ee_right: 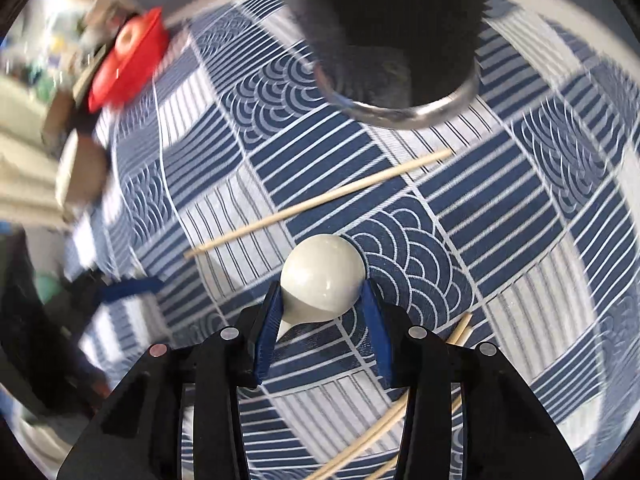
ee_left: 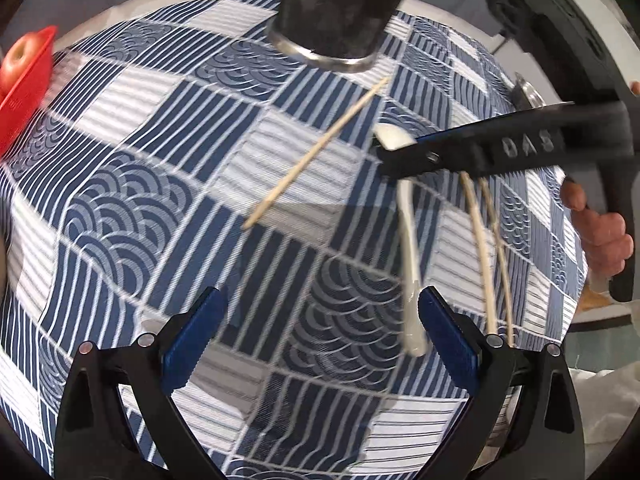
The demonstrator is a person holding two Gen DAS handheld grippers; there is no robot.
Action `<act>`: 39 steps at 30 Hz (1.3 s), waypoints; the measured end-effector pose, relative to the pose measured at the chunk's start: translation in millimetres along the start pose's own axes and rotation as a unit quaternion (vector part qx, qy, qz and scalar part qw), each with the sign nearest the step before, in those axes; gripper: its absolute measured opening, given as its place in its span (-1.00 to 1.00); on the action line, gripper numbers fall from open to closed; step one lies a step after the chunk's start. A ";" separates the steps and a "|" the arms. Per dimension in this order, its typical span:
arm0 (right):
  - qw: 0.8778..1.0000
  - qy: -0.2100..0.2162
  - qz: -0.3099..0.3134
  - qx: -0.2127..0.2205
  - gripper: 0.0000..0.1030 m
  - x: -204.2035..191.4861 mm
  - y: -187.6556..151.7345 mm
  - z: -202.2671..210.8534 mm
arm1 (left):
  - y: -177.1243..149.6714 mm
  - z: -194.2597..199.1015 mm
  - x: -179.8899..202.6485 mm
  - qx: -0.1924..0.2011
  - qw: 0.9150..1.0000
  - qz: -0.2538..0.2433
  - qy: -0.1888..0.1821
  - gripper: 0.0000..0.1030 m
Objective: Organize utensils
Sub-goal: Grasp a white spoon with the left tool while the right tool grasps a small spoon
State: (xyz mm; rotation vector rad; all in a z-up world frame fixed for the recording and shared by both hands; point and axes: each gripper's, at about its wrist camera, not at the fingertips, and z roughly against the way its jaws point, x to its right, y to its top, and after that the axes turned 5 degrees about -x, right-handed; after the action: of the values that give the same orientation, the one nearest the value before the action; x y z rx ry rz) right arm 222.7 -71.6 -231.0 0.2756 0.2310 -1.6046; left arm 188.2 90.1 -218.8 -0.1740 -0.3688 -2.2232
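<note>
Because the dark holder (ee_right: pixel 400 40) stands far ahead, we clamp the right gripper (ee_right: pixel 320 304) on the white spoon (ee_right: pixel 322 276) by its bowl, handle hanging free; the left gripper (ee_left: pixel 320 344) waits apart, empty.

The cup (ee_right: pixel 400 32) runs off the top edge. Clutter (ee_right: pixel 60 80) at upper left is blurred beyond telling. The spoon (ee_left: pixel 410 248) smears with motion.
</note>
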 end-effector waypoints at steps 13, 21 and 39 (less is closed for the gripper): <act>1.000 0.012 0.000 0.011 -0.32 6.0 -1.1 3.4 | 18.9 -21.9 33.0 -0.059 0.994 -0.031 -0.087 -0.79; 0.996 0.069 -0.047 0.026 -0.53 21.4 -9.4 8.3 | 25.0 -14.3 40.4 -0.062 0.994 -0.043 -0.082 -0.86; 0.998 0.021 -0.067 0.005 -0.59 16.7 3.4 6.6 | 40.2 -12.3 61.7 -0.079 0.992 -0.079 -0.057 -0.83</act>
State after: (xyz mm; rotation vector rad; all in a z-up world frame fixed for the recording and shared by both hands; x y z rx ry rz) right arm 225.1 -89.7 -229.9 0.3072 0.2784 -1.7342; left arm 180.9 16.7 -206.8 -0.3685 -0.2749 -2.4055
